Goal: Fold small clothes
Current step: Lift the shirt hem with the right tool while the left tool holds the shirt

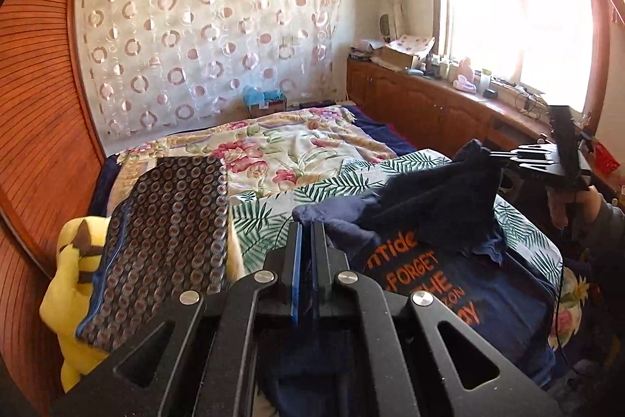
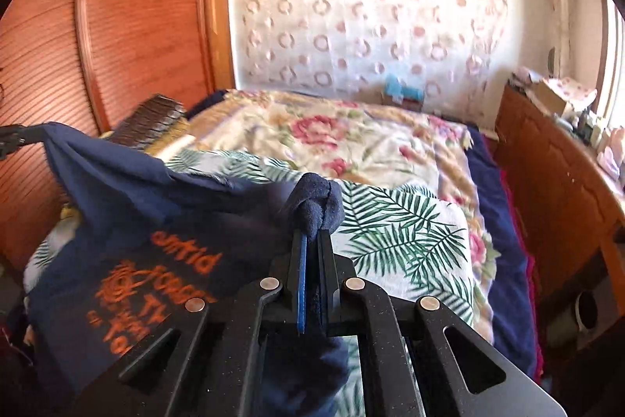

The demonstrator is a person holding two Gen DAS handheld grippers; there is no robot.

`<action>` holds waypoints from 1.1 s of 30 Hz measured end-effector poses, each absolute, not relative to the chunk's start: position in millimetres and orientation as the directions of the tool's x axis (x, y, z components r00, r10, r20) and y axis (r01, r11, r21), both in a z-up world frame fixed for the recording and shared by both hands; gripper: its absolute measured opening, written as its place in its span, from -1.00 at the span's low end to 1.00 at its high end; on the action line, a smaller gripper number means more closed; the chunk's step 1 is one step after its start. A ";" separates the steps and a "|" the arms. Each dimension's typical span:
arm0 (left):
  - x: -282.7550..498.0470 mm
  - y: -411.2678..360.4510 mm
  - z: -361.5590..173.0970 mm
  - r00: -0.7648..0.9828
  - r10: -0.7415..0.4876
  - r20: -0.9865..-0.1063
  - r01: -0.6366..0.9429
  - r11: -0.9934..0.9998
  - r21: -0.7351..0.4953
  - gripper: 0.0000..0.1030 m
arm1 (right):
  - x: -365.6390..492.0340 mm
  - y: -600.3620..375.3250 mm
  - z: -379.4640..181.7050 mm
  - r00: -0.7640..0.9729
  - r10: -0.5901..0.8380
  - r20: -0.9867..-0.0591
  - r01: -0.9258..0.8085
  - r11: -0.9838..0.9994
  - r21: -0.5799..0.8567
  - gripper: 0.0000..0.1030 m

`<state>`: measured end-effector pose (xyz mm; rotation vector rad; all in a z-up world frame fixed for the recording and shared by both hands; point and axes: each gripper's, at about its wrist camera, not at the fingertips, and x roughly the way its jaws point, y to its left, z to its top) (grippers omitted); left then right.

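Navy T-shirt (image 1: 461, 284) with orange print hangs above the palm-leaf pillow (image 2: 406, 237) on the bed, stretched between both tongs. Left tongs (image 1: 306, 221) and right tongs (image 2: 312, 233) each pinch bunched fabric; right tongs at two o'clock from left.

The bed (image 1: 273, 143) fills the middle of the frame under a floral quilt (image 1: 312, 147). A palm-leaf cloth (image 1: 273, 221) lies on it at lower centre, with the navy T-shirt (image 1: 488, 299) on that cloth at lower right. A dark patterned folded cloth (image 1: 172, 221) and a yellow plush toy (image 1: 74, 280) lie at lower left.
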<state>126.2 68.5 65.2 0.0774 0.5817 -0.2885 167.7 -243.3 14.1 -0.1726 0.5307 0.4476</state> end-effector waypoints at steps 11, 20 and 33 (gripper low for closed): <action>41.9 107.6 45.6 0.809 -0.225 -0.543 0.217 0.973 -0.080 -0.91 | 34.9 -275.5 -1.5 0.756 0.357 -0.548 -0.470 0.879 -0.076 -0.91; -17.0 119.3 36.1 0.808 -0.210 -0.551 0.183 0.978 -0.104 -0.91 | -24.1 -279.8 12.7 0.749 0.347 -0.565 -0.470 0.878 -0.084 -0.91; -17.5 113.1 -37.1 0.703 -0.204 -0.681 0.155 0.979 -0.133 -0.91 | -50.5 -295.4 -39.2 0.661 0.318 -0.680 -0.450 0.893 -0.019 -0.91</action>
